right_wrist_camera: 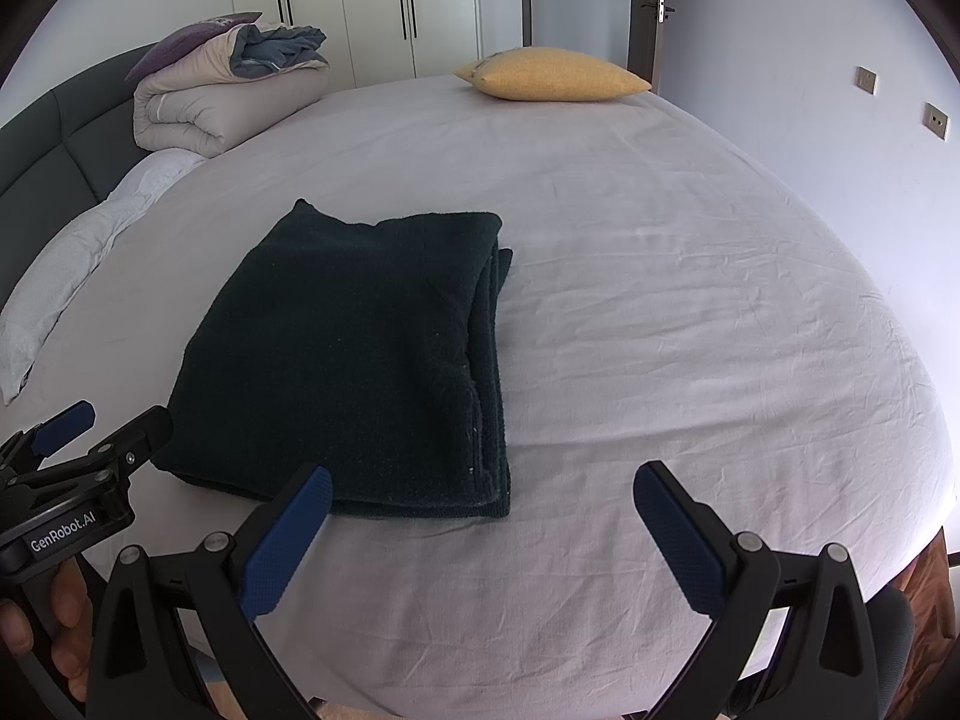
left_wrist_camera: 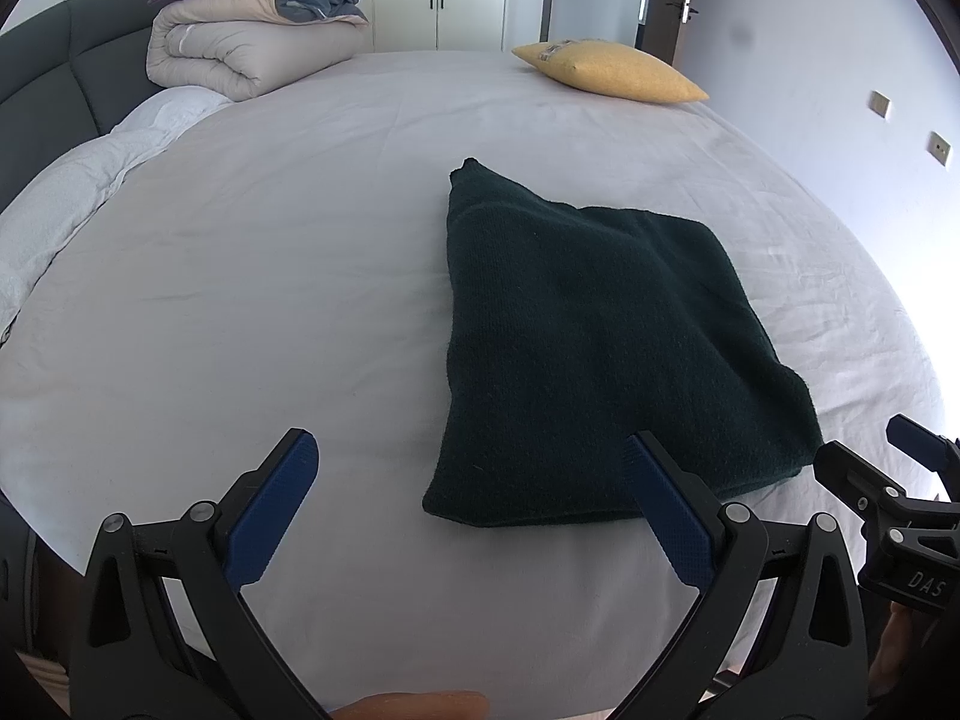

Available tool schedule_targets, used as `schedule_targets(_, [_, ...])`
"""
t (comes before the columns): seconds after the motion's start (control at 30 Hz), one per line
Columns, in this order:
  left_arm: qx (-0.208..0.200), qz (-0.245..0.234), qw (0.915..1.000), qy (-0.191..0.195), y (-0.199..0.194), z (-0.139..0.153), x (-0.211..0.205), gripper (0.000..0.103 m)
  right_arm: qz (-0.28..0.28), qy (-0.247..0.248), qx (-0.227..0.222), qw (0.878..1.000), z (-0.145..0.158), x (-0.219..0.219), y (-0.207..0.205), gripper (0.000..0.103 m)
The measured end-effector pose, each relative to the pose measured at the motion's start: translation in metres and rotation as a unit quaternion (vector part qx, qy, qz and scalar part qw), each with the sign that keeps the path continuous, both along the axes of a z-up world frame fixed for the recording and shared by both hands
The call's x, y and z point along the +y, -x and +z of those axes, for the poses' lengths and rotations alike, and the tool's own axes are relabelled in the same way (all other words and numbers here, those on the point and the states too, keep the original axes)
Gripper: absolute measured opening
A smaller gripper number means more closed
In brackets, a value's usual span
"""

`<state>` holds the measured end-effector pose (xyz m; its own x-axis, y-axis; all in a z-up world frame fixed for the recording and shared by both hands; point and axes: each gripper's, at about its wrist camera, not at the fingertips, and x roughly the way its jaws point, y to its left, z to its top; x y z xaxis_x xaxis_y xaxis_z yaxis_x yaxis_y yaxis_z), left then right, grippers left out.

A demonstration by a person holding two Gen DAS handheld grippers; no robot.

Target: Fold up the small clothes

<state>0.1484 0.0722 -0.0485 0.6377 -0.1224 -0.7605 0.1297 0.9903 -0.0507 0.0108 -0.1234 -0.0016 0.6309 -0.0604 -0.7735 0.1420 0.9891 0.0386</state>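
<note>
A dark green knitted garment (left_wrist_camera: pixel 600 336) lies folded into a thick rectangle on the pale bed sheet (left_wrist_camera: pixel 240 276). In the right wrist view the garment (right_wrist_camera: pixel 360 360) shows stacked layers along its right edge. My left gripper (left_wrist_camera: pixel 474 450) is open and empty, just in front of the garment's near edge, its right finger over the near corner. My right gripper (right_wrist_camera: pixel 483 483) is open and empty, in front of the garment's near right corner. Each gripper shows in the other's view: the right one (left_wrist_camera: pixel 870 456) and the left one (right_wrist_camera: pixel 96 426).
A rolled beige duvet (left_wrist_camera: pixel 240 42) with a purple pillow and blue cloth sits at the far left by the dark headboard (left_wrist_camera: pixel 54 72). A yellow cushion (left_wrist_camera: pixel 612 69) lies at the far edge. A white pillow (left_wrist_camera: pixel 72 192) lies left. Wardrobes and a door stand behind.
</note>
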Motion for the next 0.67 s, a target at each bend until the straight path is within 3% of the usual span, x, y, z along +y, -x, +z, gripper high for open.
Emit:
schedule_targets(0.53, [0.007, 0.0, 1.0, 0.004, -0.0037, -0.0043, 0.0019, 0.103, 0.002, -0.005, 0.005, 1.0, -0.0014, -0.0038, 0.0011, 0.103])
schedule_targets(0.67, [0.003, -0.001, 0.9999, -0.015, -0.0035, -0.0061, -0.0008, 0.103, 0.002, -0.006, 0.006, 1.0, -0.0019, -0.0053, 0.0006, 0.103])
